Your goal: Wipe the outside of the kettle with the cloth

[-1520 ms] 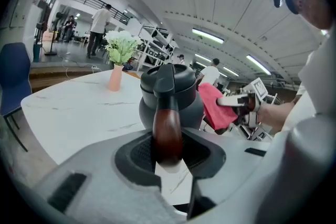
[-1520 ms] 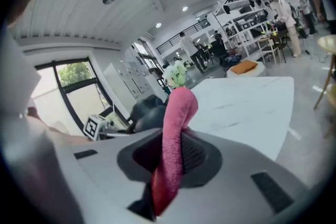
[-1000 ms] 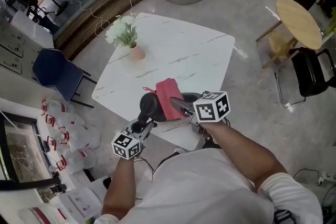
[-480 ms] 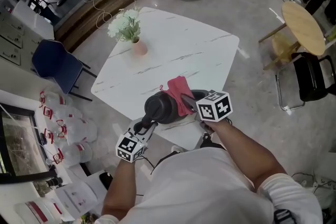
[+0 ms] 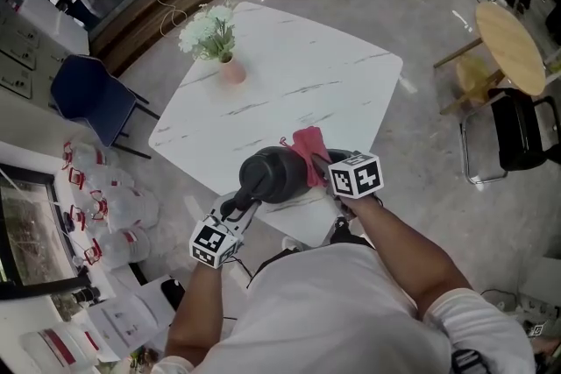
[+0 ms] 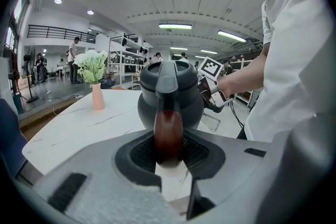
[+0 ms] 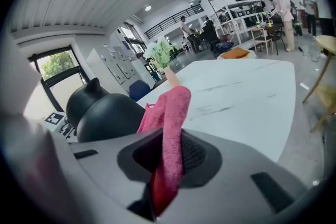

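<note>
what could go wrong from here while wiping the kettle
The kettle is near the table's edge, held only by its handle in the left claw; a hard wipe could twist it or push it off. The pink cloth is pinched in a narrow fold by the right claw and might pull loose.

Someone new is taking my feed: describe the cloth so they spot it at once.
Find the white marble table; a dark kettle is at its near edge. The cloth hangs at the kettle's side, pinched in the right gripper. It is the only soft, bright pink thing there; the vase across the table is pale and hard.
</note>
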The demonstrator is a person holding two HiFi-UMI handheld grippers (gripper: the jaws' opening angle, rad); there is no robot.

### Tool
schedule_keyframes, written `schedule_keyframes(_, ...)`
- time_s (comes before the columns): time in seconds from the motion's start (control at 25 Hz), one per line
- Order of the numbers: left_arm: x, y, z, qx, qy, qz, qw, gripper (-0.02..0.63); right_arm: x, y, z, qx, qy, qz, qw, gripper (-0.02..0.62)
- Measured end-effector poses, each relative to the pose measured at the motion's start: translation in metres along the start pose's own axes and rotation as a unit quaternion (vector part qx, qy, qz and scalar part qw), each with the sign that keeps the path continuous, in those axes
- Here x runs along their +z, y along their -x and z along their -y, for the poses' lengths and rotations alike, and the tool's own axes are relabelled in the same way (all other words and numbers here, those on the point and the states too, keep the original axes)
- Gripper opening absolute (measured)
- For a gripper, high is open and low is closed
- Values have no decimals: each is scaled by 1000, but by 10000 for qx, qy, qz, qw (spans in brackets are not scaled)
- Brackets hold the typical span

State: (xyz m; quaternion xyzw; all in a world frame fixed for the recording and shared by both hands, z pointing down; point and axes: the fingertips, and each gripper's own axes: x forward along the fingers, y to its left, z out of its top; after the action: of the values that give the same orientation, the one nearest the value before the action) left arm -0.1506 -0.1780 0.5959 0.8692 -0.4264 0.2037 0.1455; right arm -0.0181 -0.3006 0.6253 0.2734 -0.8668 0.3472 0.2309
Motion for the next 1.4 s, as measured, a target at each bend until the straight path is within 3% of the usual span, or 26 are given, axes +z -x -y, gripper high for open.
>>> schedule_keyframes(0.52,-2,-2,2,-55,-261,-135,9996,101,-47,-25,51,-701,130,-765,9945,62)
schedule_keyframes(0.64,-4,-2,4,-97,-450,-174,9988,101,-43,-11,57,-792,202,-670,9944,63)
schedule_keyframes(0.8,-4,-1,8,-202,-871,-201,9958,101,-15,23,44,-547,628,-289,9961,63)
schedule_keyframes(0.96,-5,-3,14,-279,-1281,-238,9911,101,22,64,7,112,1247,53,9921,63)
schedule_keyframes(1.08,-9,-4,19,-317,-1615,-288,9859,101,43,91,-40,1087,1501,191,9825,64)
schedule_keyframes(1.16,-7,-4,25,-370,-1926,-300,9801,101,55,111,-75,1965,1371,317,9703,64)
schedule_keyframes(1.28,-6,-5,34,-423,-2391,-337,9695,101,67,137,-121,3221,1247,386,9377,63)
schedule_keyframes(1.32,-5,-6,36,-428,-2524,-347,9660,101,68,138,-129,3433,1272,323,9300,63)
schedule_keyframes(1.4,-5,-7,39,-435,-2744,-368,9599,101,63,124,-127,3371,1490,36,9296,64)
